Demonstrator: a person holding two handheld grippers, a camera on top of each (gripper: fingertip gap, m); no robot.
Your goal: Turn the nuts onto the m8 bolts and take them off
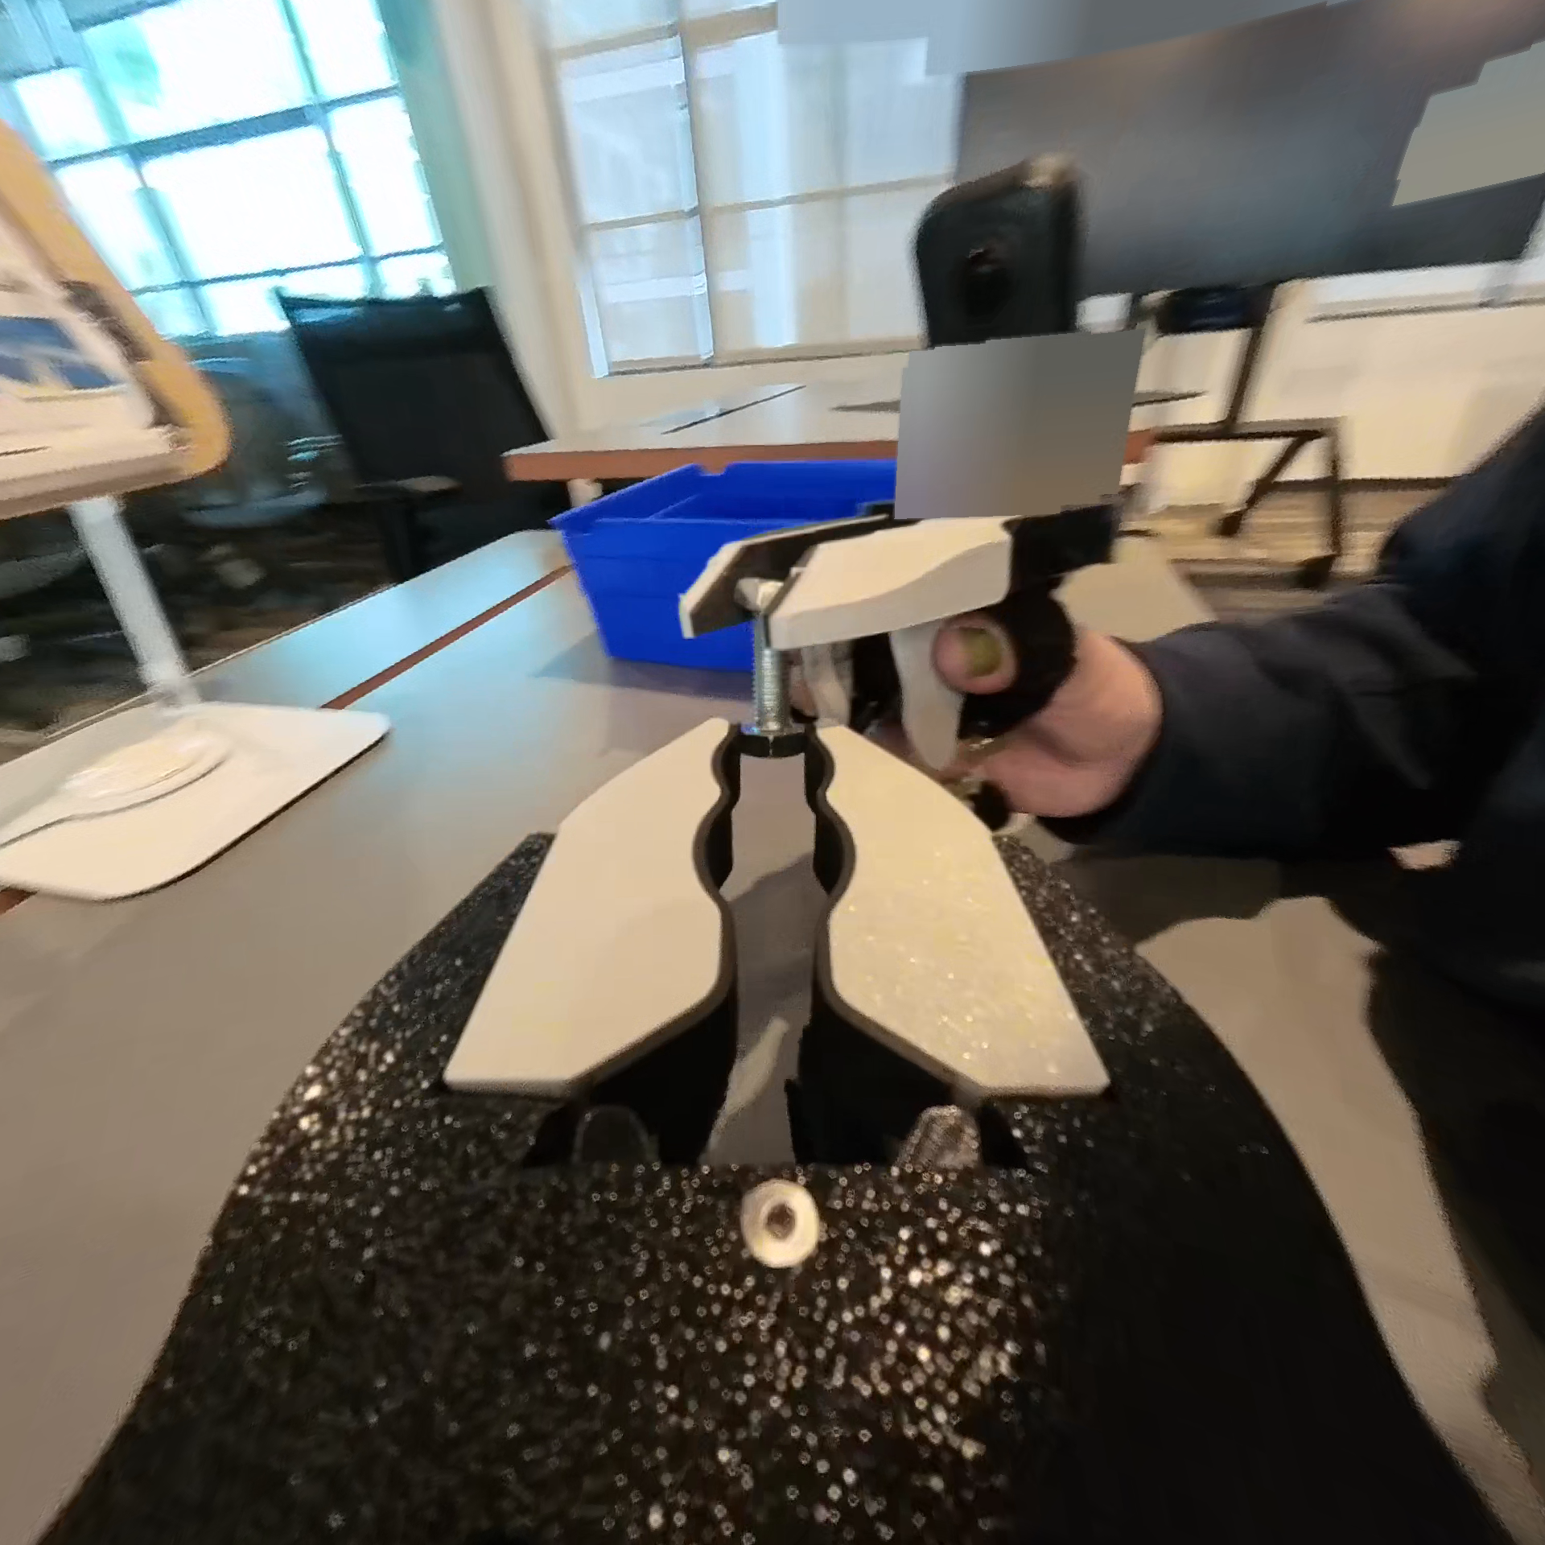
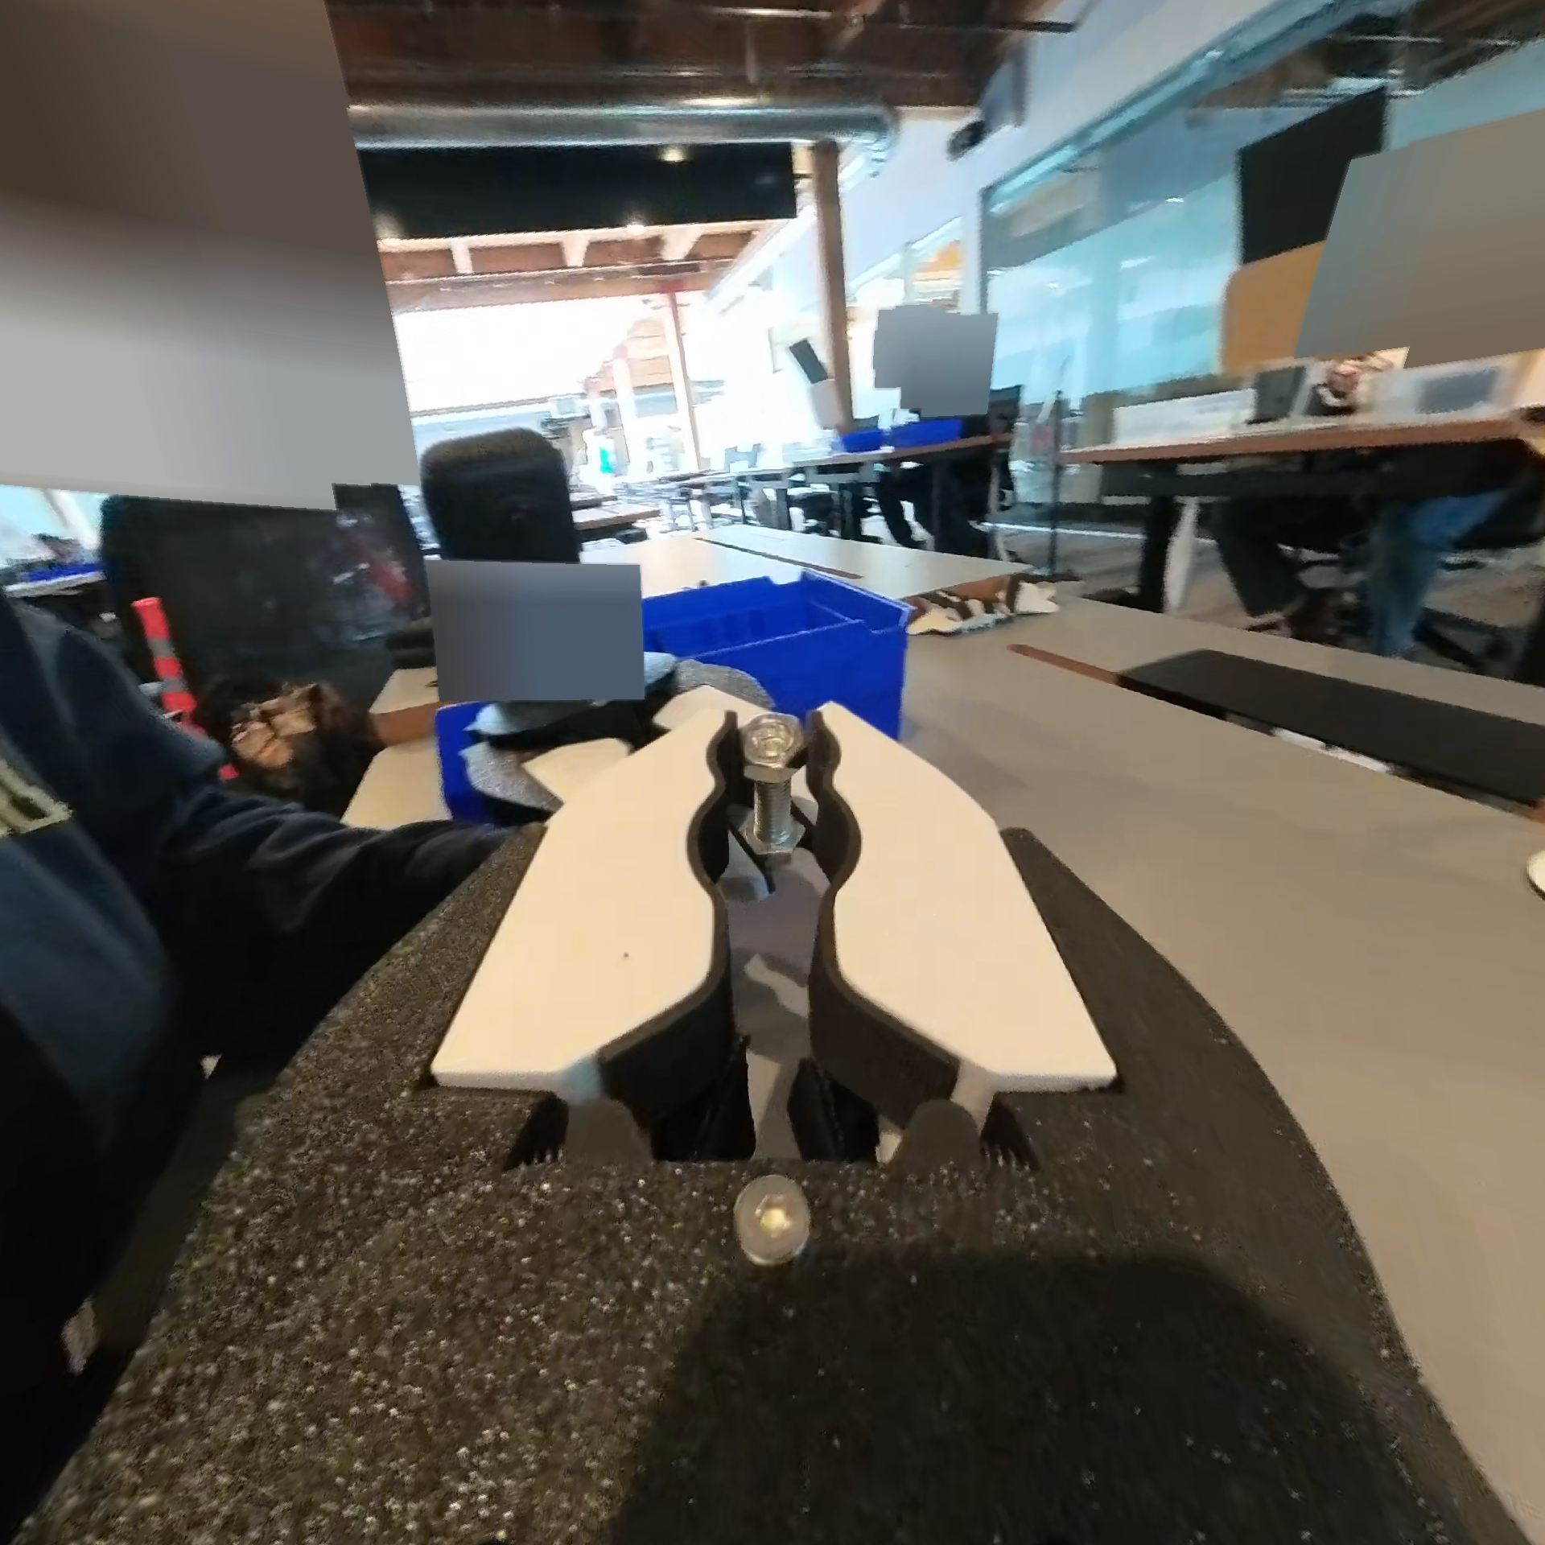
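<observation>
L claw [image 1: 769, 747], L wrist view: tips are closing on the hex nut [image 1: 770, 741], both pads pressing its flats. Nut is sitting at the very tip of the claw, above the grey table [image 1: 401, 669]. Bolt [image 1: 767, 687] is standing upright out of the nut, threaded shank exposed between nut and head.

Moving right in the same view: R claw [image 1: 752, 598] is coming in from the right, level, a hand [image 1: 1045, 727] working its grip. Its tips are clamping the bolt head from both sides. Blue bin [image 1: 660, 577] is sitting on the table just behind.

R wrist view: R claw [image 2: 773, 740] is gripping the bolt head [image 2: 771, 742] at its tips; shank is running down to the nut [image 2: 773, 843], which is lying lower between the fingers, held by the L claw beneath. Blue bin [image 2: 844, 660] is standing beyond the tips.

Appearance: bolt and nut are both bright silver metal, hex-shaped head, hex nut, thread clean and shiny. Nut is sitting near the shank's free end, well apart from the head.
</observation>
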